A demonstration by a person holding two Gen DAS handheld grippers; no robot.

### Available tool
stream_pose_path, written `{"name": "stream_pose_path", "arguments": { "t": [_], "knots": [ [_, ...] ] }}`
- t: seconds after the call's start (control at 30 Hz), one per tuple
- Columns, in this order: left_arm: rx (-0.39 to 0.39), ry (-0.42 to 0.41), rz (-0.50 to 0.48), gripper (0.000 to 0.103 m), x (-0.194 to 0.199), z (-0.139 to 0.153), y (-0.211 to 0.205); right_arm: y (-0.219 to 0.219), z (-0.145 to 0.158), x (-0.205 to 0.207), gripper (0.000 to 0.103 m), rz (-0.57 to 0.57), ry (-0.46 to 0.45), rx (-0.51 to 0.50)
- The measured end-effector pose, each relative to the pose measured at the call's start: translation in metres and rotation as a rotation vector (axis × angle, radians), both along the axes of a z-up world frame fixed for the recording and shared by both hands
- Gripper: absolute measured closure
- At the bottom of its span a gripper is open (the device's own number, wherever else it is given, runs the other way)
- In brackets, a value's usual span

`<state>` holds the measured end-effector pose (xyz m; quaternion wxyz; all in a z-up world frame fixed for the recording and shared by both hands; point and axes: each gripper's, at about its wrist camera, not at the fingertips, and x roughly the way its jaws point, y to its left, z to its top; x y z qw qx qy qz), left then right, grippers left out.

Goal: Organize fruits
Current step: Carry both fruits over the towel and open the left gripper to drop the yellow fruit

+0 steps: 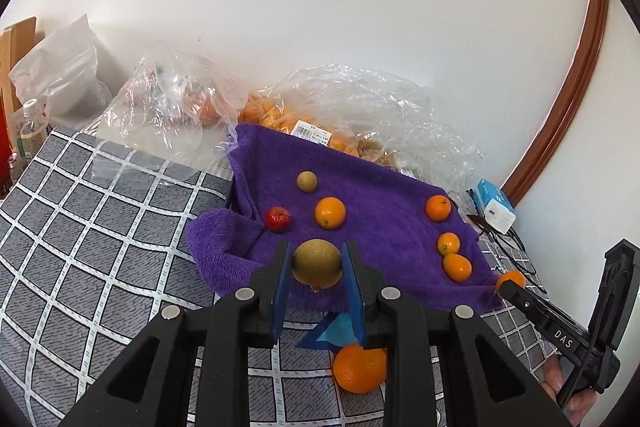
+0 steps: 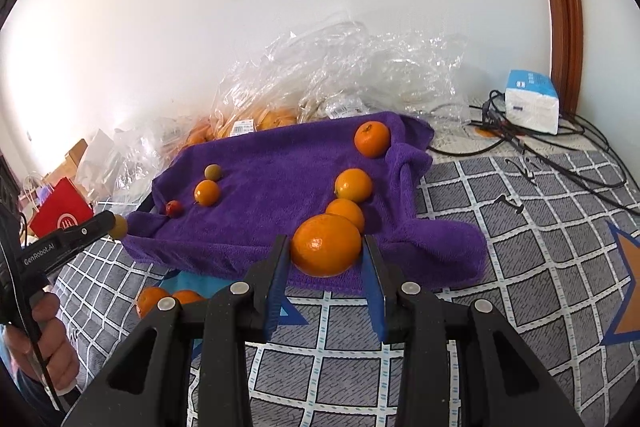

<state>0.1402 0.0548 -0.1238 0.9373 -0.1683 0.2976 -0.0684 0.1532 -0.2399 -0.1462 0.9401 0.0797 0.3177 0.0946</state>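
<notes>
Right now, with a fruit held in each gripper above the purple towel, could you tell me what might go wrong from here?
1. The left gripper pinches the round greenish-brown fruit by its sides only; it could slip and roll.
2. The right gripper holds an orange just in front of two others; setting it down there may knock them.
3. The purple towel is rumpled at its edges, so released fruit may roll off toward the loose orange below.

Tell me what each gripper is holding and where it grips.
Left gripper clamps a green-brown round fruit across its sides. Right gripper clamps an orange across its sides.
</notes>
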Motion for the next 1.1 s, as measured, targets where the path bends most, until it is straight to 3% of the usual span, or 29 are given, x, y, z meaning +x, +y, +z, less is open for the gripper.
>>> {"name": "stream_pose_path", "arguments": {
  "t": [0.37,0.53,0.77,1.1],
  "knots": [
    [0.024,-0.053,-0.013,0.078,-0.01,0.025,-0.005,-0.009,0.02,0.003,0.068,-0.009,-0.025,0.018],
    [0.08,-0.074,-0.009,0.078,-0.011,0.051,-0.004,-0.001,0.047,0.005,0.068,0.029,-0.058,-0.009],
    [0.084,-0.074,0.002,0.079,0.008,0.068,0.008,0.015,0.075,0.024,0.068,0.06,-0.083,-0.016],
    [0.084,-0.059,-0.018,0.081,0.039,0.057,0.0,0.035,0.061,0.062,0.068,0.091,-0.048,-0.009]
  ]
}}
